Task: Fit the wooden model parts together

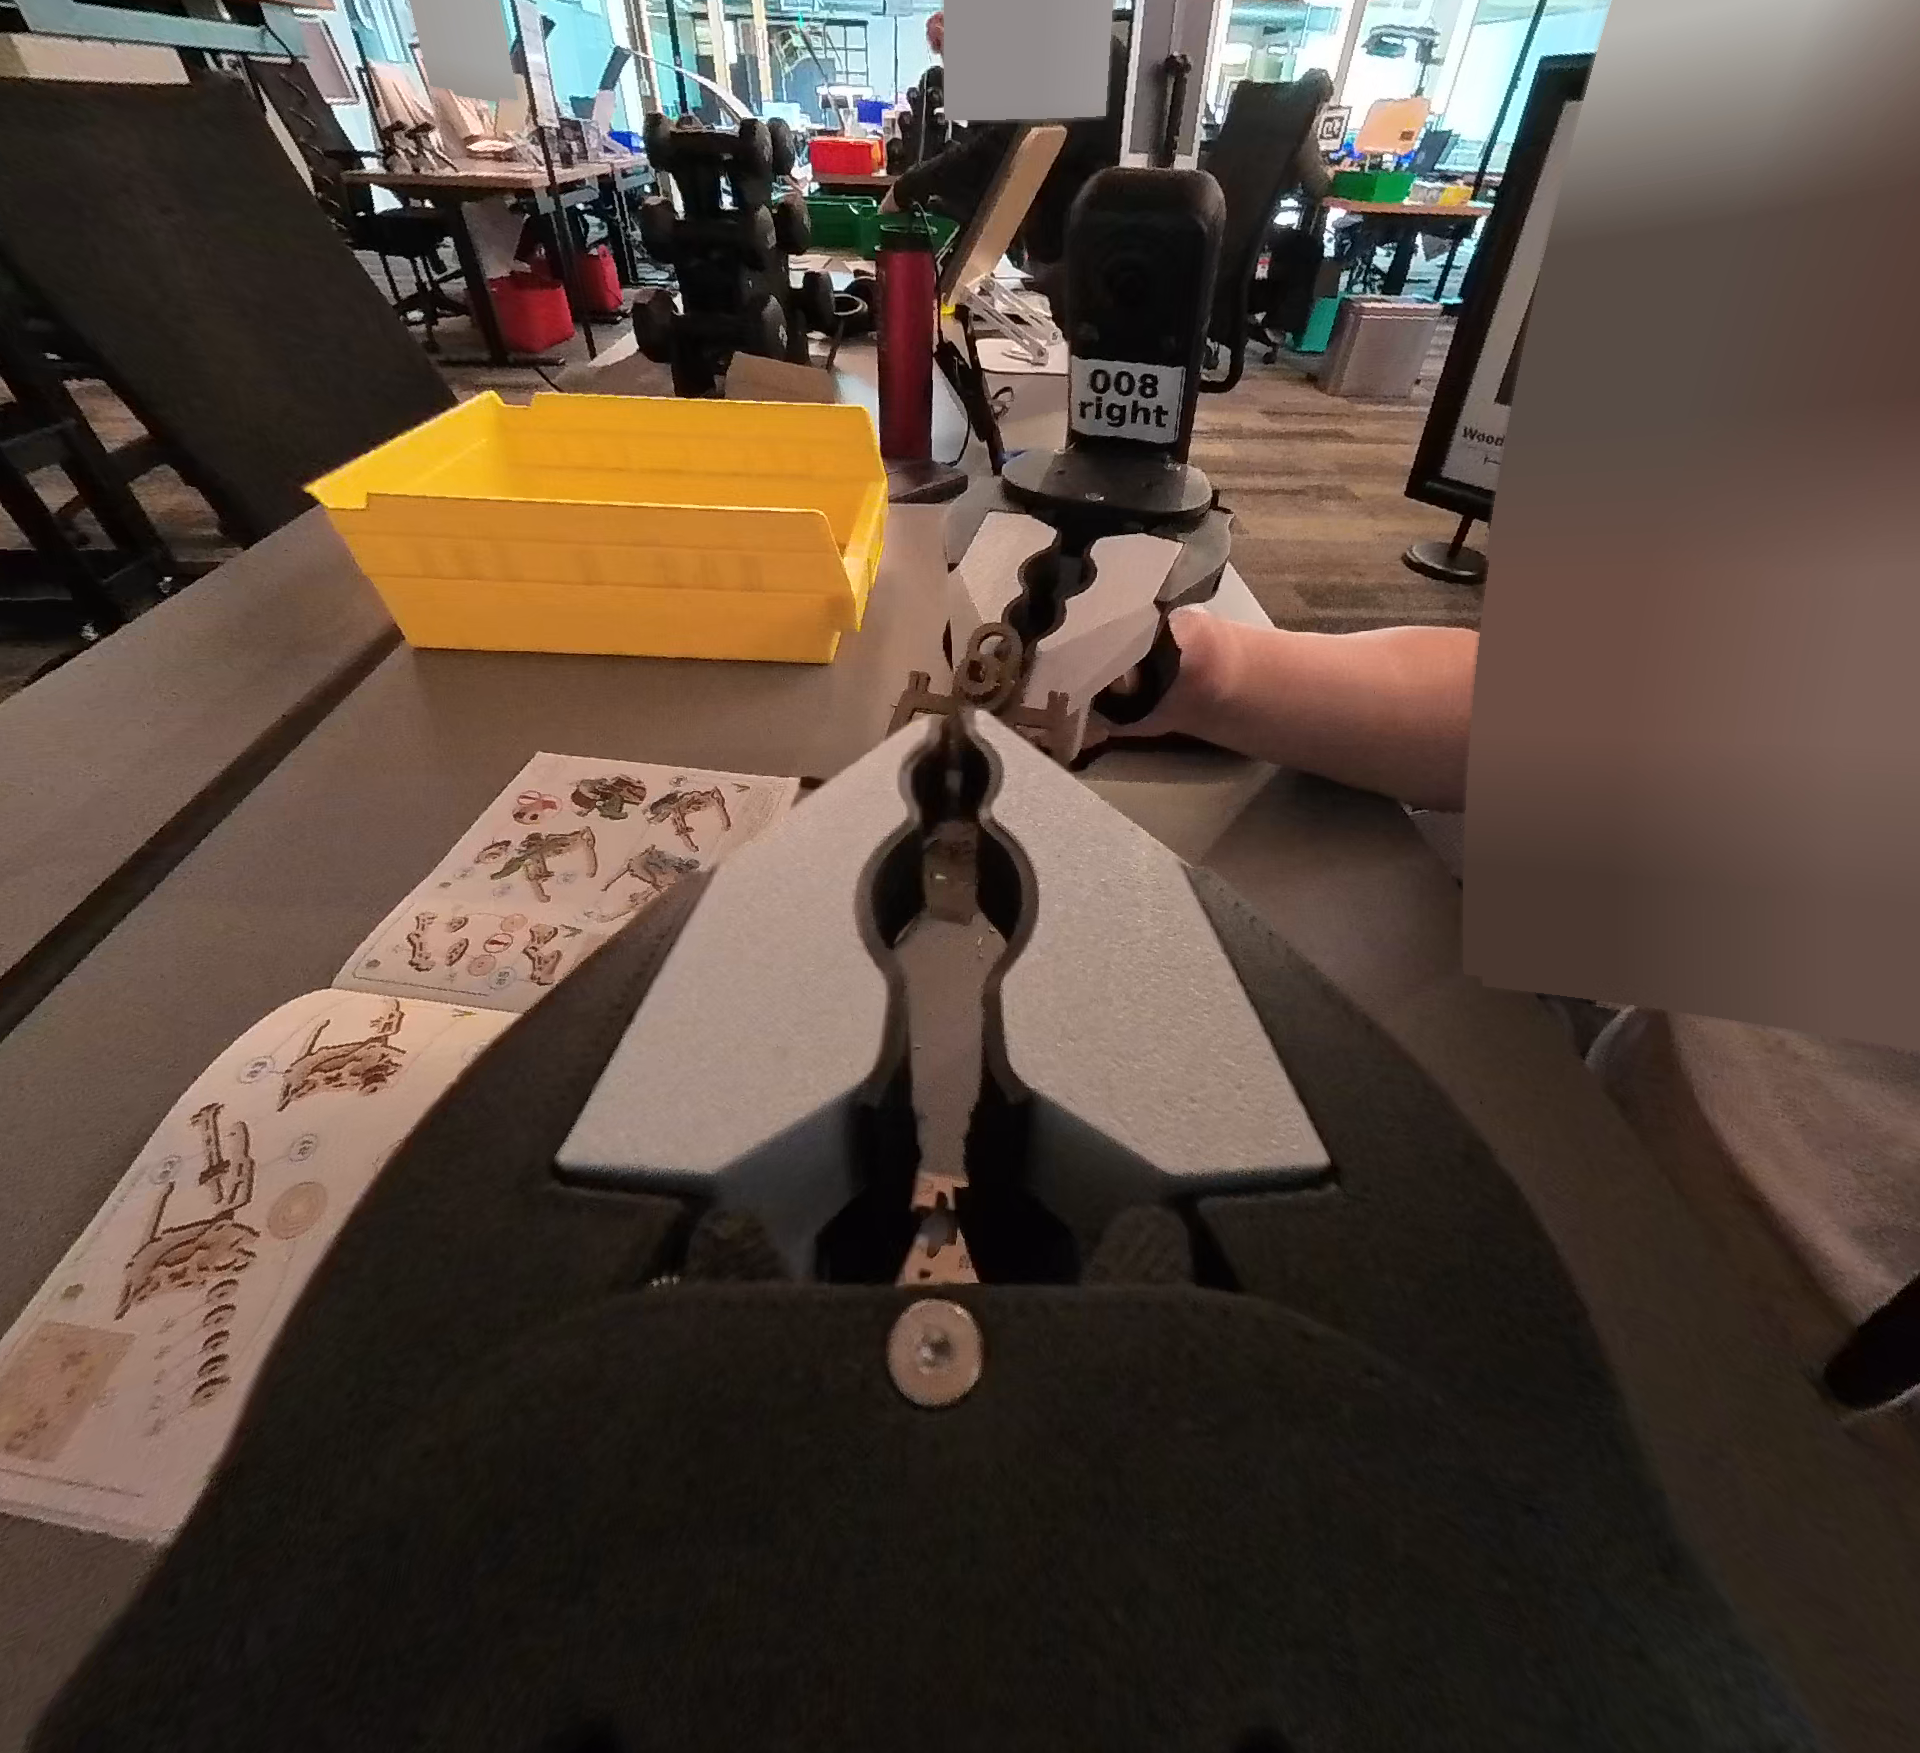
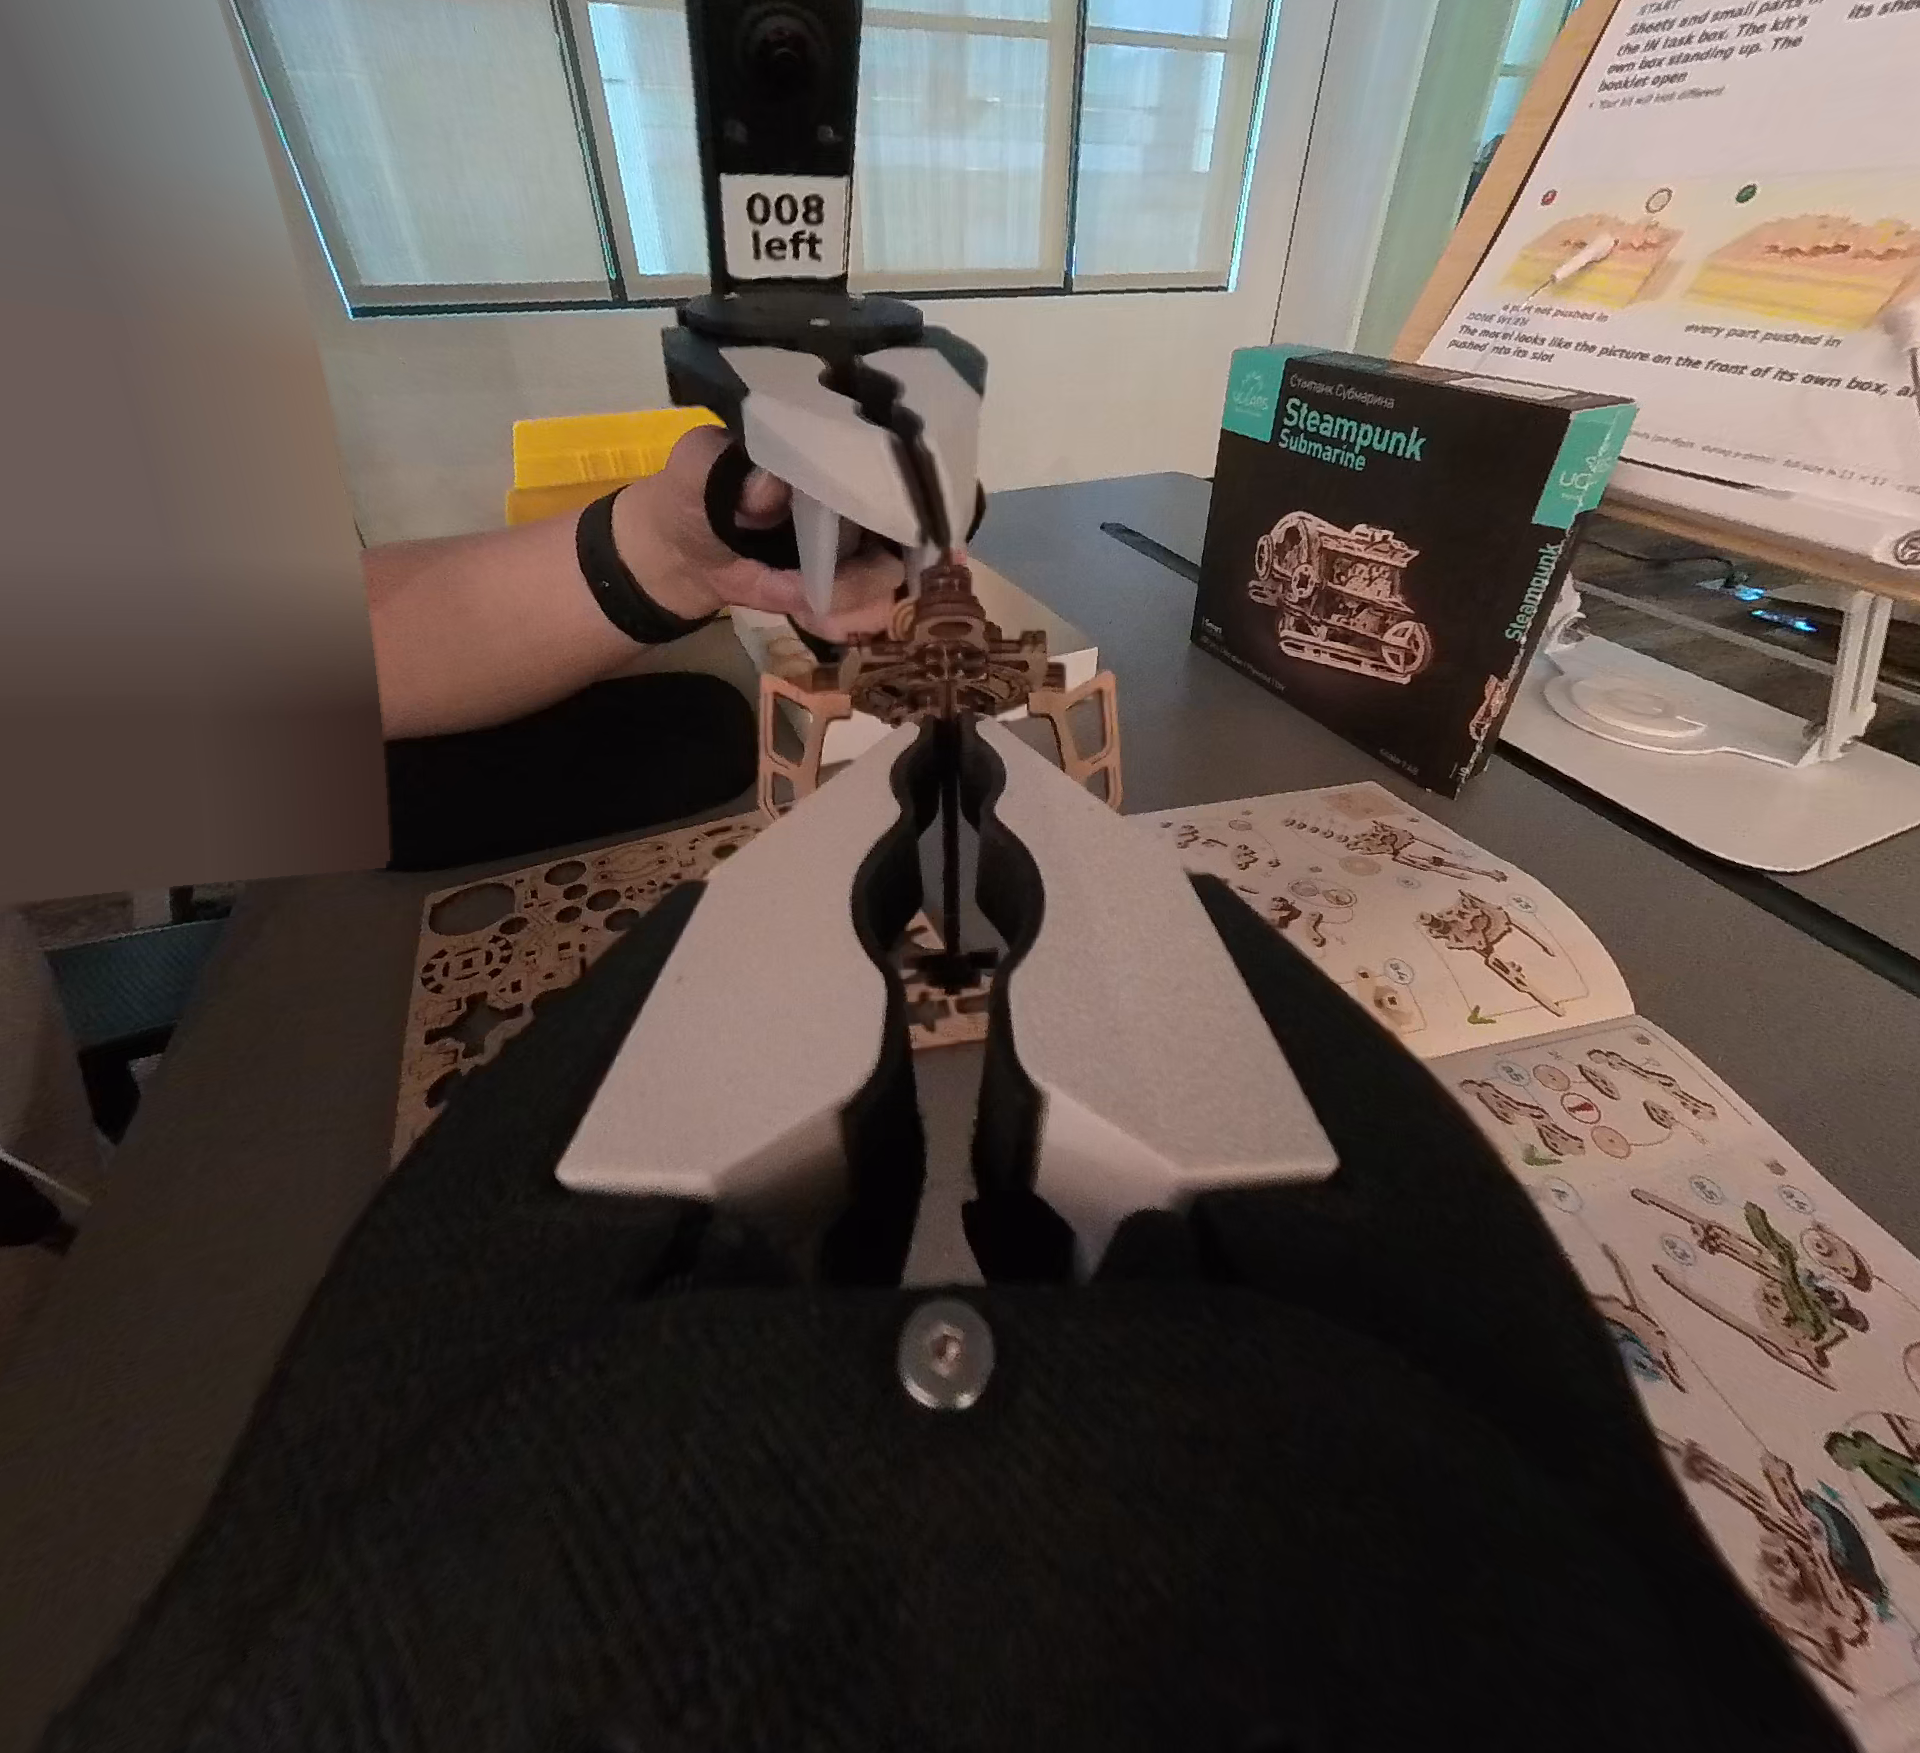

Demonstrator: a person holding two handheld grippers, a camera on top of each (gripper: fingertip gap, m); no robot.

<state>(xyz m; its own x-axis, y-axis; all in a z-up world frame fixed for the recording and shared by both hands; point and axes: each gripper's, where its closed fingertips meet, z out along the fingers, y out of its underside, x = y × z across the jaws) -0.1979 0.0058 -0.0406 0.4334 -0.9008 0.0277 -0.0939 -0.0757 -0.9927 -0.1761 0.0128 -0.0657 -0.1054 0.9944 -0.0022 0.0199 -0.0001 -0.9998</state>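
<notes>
A wooden model assembly (image 2: 940, 654), with stacked dark gears and light side frames, is held in the air between my two grippers. My right gripper (image 2: 948, 747) is shut on a thin dark plate of it, seen edge-on between the pads. My left gripper (image 2: 938, 555) comes from the far side with its tips closed on the small top end of the stack. In the left wrist view my left gripper (image 1: 956, 729) is shut with a thin dark sliver of the assembly (image 1: 985, 664) between its tips. The right gripper (image 1: 1023, 654) faces it and grips the same piece.
A yellow bin (image 1: 613, 540) stands on the grey table (image 1: 208, 768). An open instruction booklet (image 2: 1455, 924) lies to the right, and a punched-out wooden sheet (image 2: 540, 934) lies under the grippers. The dark kit box (image 2: 1392, 560) and an instruction board (image 2: 1714, 197) stand at the back right. One gripper's finger ends stand about 4 centimeters off the other's.
</notes>
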